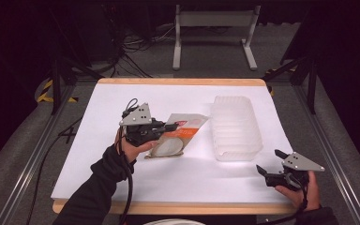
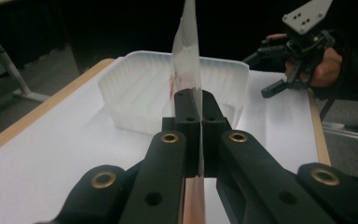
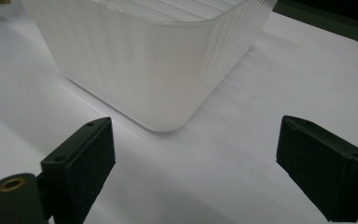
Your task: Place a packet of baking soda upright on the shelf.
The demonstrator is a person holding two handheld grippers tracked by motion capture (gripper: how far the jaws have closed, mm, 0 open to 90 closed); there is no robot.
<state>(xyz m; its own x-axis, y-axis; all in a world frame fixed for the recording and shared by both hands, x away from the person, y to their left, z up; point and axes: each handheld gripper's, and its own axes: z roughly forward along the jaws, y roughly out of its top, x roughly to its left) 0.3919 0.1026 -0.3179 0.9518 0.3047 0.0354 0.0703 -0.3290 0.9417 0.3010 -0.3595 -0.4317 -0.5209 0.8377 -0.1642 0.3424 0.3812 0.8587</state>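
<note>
The left tool (image 1: 172,125) pinches the flat pouch (image 1: 180,135) above the desk (image 1: 122,101); putting it into the white tray (image 1: 236,126) is left. The right tool (image 1: 268,163) waits spread.

Two grippers are at the table: the left gripper (image 1: 171,126) and the right gripper (image 1: 268,162), each in one of two hands. One flat clear packet (image 1: 178,136) with red print is there, and one ribbed white plastic tub (image 1: 236,125). There is one table (image 1: 122,187) with one white sheet over its top, and one metal stand (image 1: 214,21) beyond it on the floor.
</note>
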